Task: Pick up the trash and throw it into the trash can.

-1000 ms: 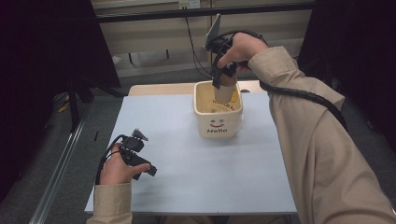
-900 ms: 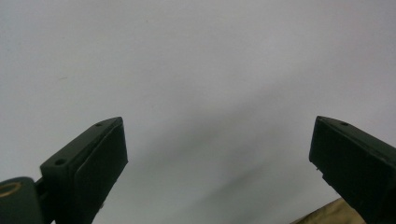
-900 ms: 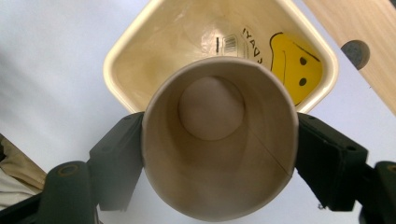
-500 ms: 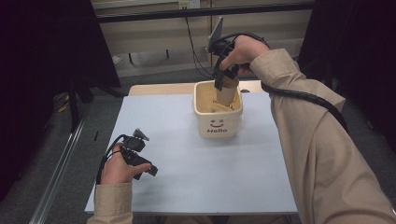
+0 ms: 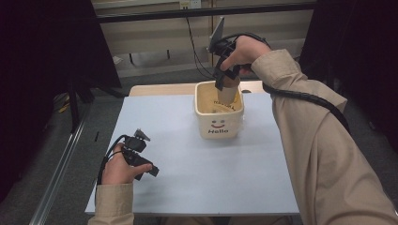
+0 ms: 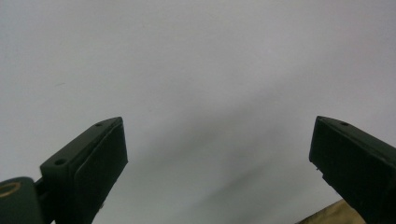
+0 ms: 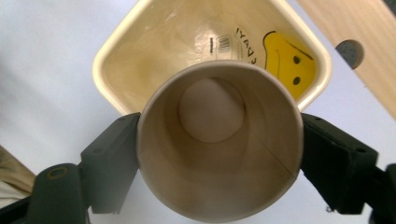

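1. "Hello" – dark letters under a smiling mouth on the front wall of the cream square container (image 5: 218,123).
2. Inside that container (image 7: 119,42) – a barcode and a yellow smiley face; the lettering beside them is partly hidden, unreadable.

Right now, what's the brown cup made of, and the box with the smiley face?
The cup looks like matte brown paper: a thin rolled rim and a straight seam run down its inside wall. The smiley box looks like cream plastic, or maybe glazed ceramic; its inside shines. I can't tell which.
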The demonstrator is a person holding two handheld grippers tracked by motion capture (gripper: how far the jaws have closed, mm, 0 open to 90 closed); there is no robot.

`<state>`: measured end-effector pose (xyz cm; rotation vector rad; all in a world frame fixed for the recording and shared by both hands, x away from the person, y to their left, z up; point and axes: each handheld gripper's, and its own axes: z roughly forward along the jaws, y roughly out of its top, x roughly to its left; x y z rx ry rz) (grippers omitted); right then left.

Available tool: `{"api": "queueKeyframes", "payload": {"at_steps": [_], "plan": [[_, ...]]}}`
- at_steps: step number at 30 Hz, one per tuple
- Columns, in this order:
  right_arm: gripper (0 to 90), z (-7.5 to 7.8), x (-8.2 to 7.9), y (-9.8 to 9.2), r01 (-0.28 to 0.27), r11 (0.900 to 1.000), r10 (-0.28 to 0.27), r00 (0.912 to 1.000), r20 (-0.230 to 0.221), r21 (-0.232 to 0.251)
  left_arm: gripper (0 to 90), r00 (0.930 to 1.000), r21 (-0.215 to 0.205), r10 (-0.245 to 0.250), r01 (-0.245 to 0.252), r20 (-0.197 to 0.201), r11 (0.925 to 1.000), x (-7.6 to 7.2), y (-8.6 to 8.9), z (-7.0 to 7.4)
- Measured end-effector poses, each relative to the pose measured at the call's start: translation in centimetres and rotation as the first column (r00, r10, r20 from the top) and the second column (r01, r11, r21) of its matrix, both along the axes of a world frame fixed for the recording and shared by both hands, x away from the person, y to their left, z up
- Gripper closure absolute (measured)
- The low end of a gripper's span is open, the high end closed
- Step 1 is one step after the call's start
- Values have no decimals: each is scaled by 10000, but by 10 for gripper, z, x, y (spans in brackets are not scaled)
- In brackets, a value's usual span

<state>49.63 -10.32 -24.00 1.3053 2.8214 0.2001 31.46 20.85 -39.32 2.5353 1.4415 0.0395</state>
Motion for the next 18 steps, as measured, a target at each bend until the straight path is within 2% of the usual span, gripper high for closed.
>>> {"api": "queueKeyframes", "payload": {"at_steps": [1, 5, 8, 16, 18], "plan": [[168, 0, 0, 0, -102, 9999, 103, 9999, 86, -25, 40, 10000, -8, 13, -13, 4, 10000, 0, 0, 0], [117, 2, 0, 0, 61, 9999, -63, 9997, 226, 99, 40, 9999, -16, 142, -142, 4, 9999, -1, -1, 0], [108, 3, 0, -1, 100, 9999, -101, 9996, 275, 56, 40, 10000, 56, 7, -7, -55, 10000, 0, 0, 1], [111, 8, -2, -3, 53, 10000, -52, 9999, 135, -77, 41, 9999, -37, 140, -140, 34, 9999, -1, 0, 1], [111, 14, -3, -4, 63, 9999, -62, 9999, 111, -93, 40, 9999, 13, -67, 67, -94, 10000, 0, 0, 1]]}}
